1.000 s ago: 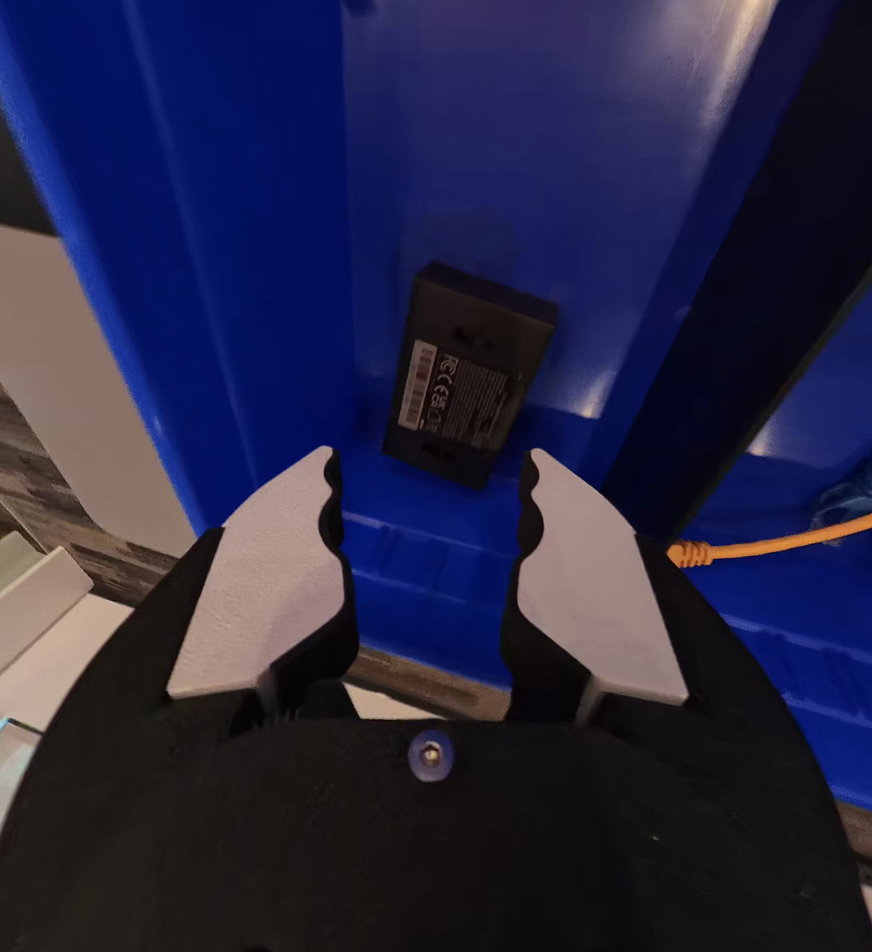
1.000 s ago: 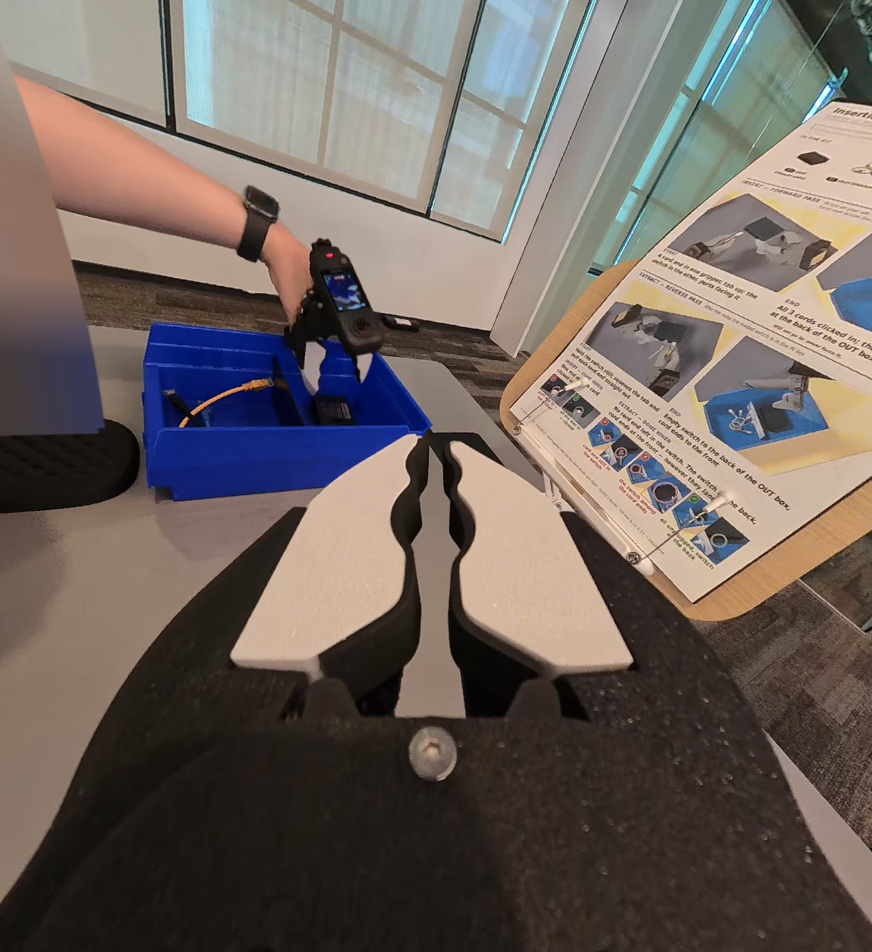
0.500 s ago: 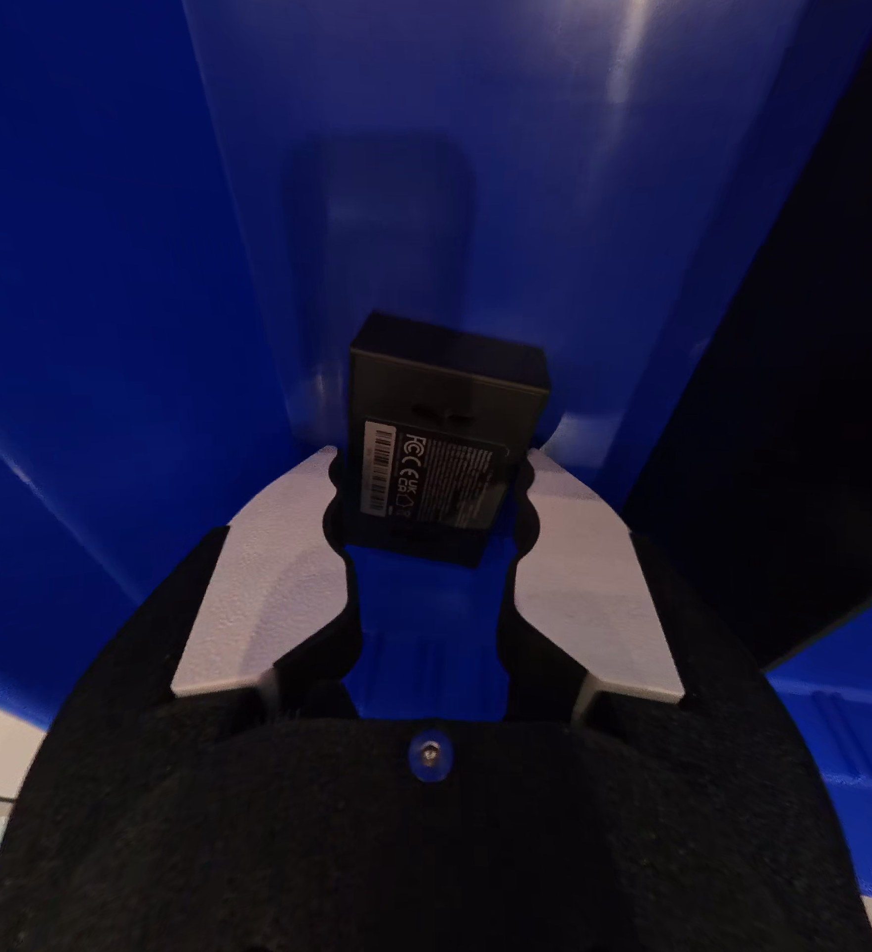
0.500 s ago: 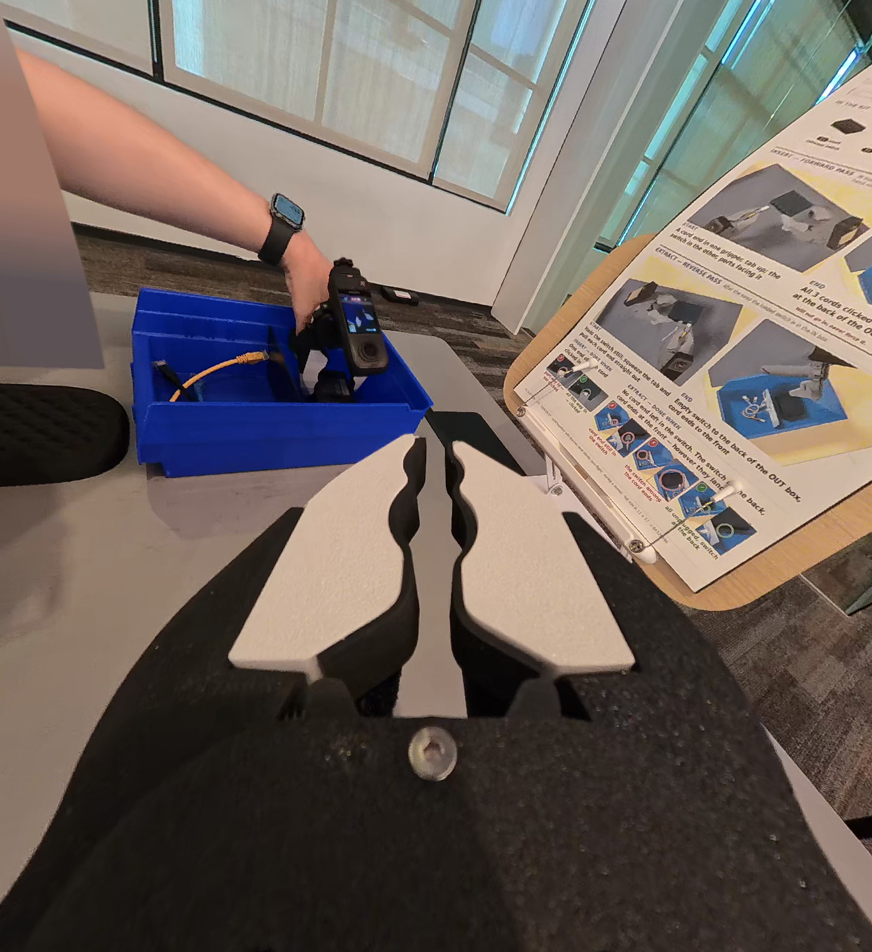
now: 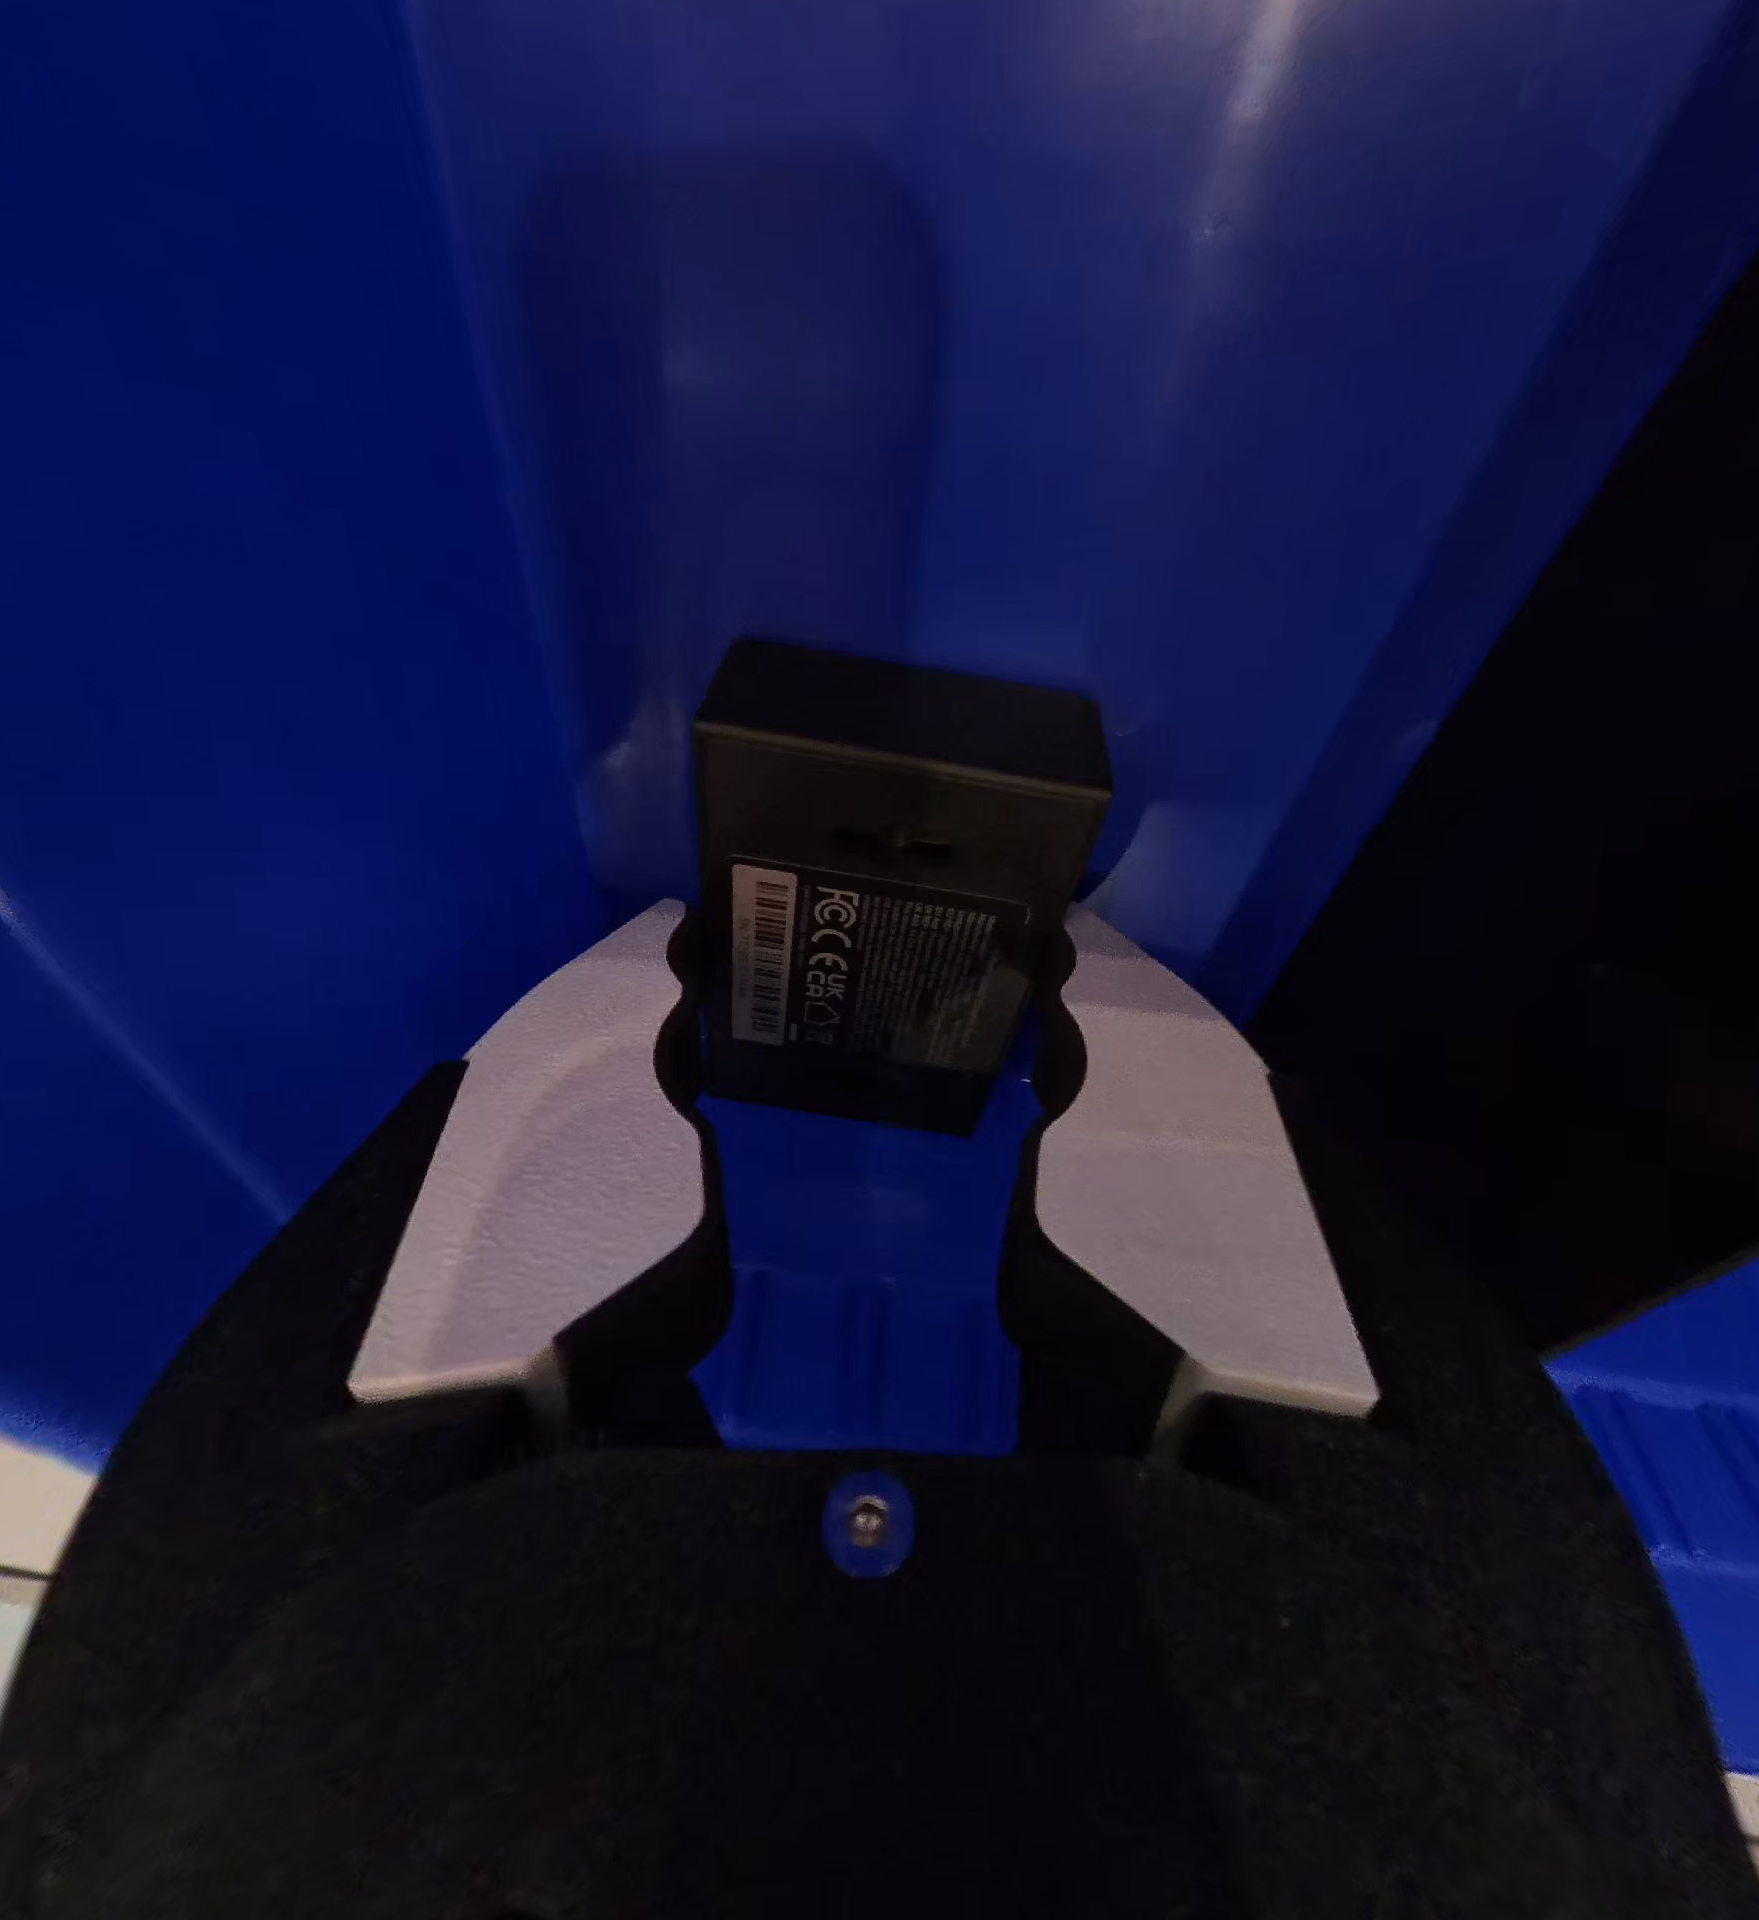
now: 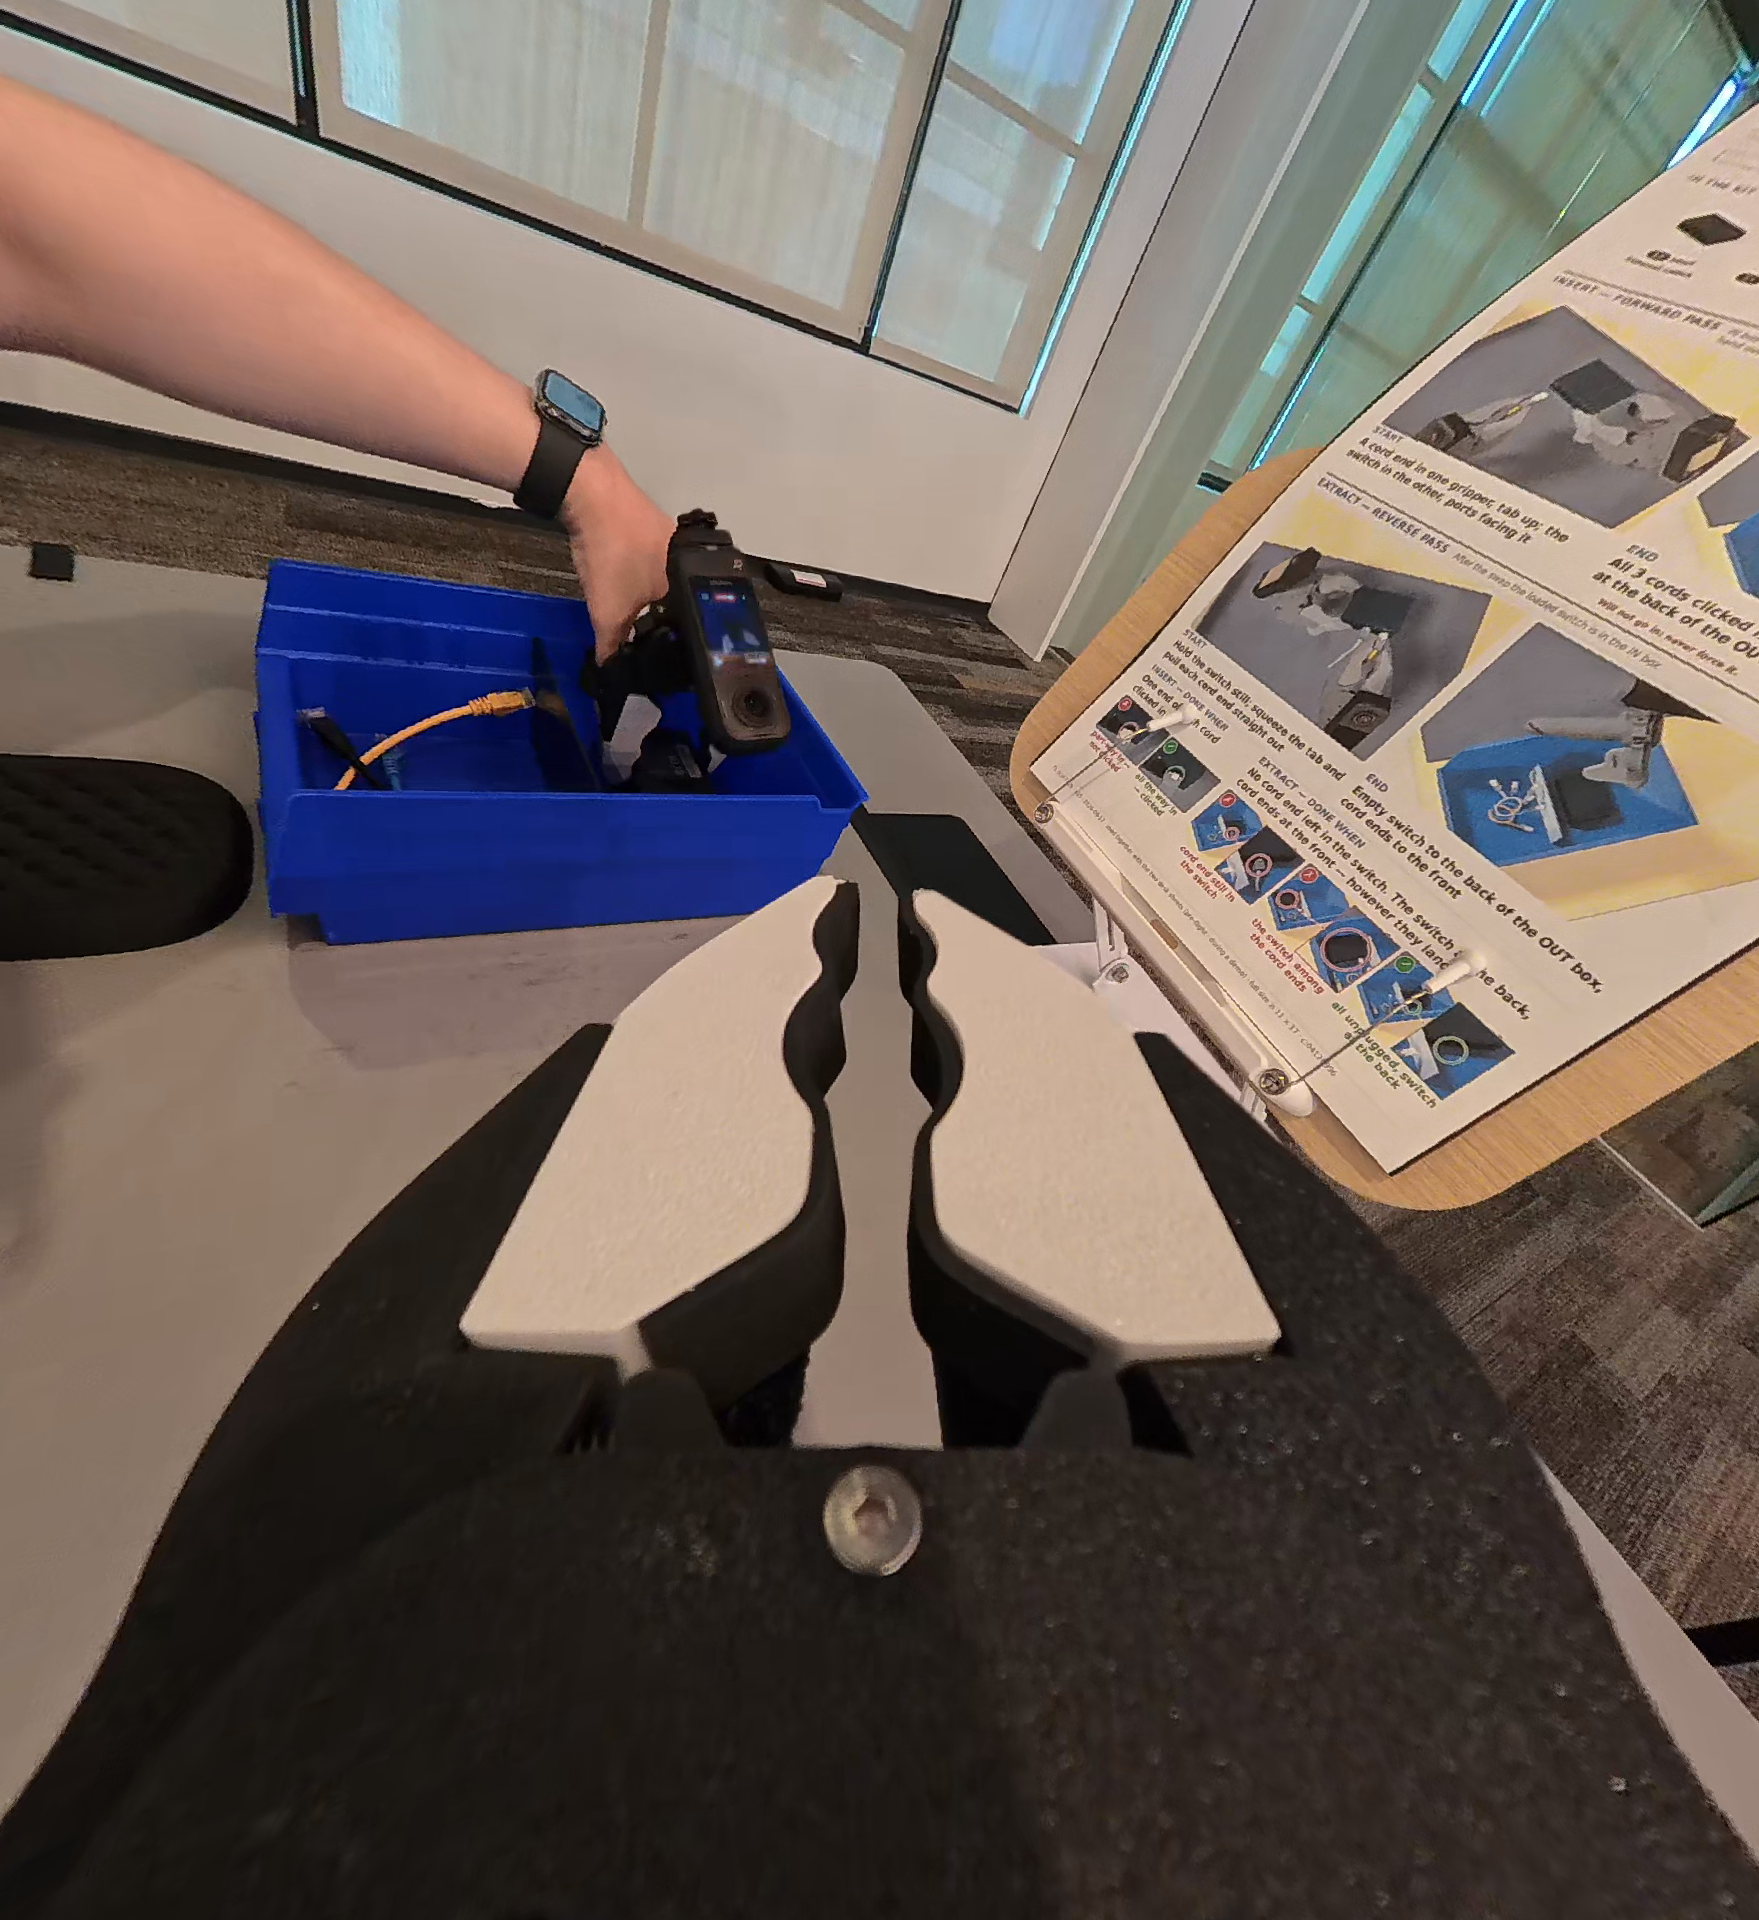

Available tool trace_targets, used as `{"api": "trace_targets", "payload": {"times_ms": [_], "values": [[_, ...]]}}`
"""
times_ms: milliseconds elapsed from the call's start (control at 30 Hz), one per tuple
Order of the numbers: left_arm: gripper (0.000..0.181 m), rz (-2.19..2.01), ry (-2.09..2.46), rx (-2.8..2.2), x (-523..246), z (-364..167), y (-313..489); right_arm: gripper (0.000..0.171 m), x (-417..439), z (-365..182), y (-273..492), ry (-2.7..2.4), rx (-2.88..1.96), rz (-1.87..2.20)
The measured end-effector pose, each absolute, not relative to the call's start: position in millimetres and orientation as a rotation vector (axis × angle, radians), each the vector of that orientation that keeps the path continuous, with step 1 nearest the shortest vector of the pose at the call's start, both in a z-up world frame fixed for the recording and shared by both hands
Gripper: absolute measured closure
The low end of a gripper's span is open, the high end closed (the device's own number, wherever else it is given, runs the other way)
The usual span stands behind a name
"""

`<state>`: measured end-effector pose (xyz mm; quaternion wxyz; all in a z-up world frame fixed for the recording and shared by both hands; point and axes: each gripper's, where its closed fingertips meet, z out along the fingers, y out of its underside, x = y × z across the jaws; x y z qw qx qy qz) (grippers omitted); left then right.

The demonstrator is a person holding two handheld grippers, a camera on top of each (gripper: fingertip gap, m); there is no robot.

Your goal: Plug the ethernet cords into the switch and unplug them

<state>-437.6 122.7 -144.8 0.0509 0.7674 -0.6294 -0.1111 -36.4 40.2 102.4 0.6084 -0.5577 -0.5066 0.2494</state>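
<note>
1. The left gripper [image 5: 867, 997], with white finger plates on black padded jaws, sits low inside a glossy blue plastic bin [image 5: 231, 623].
2. A small black rectangular box, the switch [image 5: 890, 883], lies between the fingertips [image 5: 672, 966], label side facing the camera.
3. Both wavy jaw edges meet the switch's near sides; firm clamping cannot be confirmed.
4. The switch's far end is close to the bin's end wall.
5. A black divider panel [image 5: 1581, 831] stands to the right.
</note>
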Motion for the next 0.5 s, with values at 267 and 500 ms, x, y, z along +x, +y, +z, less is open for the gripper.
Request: {"api": "trace_targets", "payload": {"times_ms": [267, 500], "values": [[0.119, -0.383, -1.905, 2.493, -429.8, -90.2, 127.3, 0.165, -37.4, 101.5, 38.7, -1.182, -1.284, 0.596], [0.12, -0.213, -1.922, 2.589, -380.5, -1.3, 105.0, 0.165, -51.0, 87.0, 37.0, -1.227, -1.315, 0.667]]}}
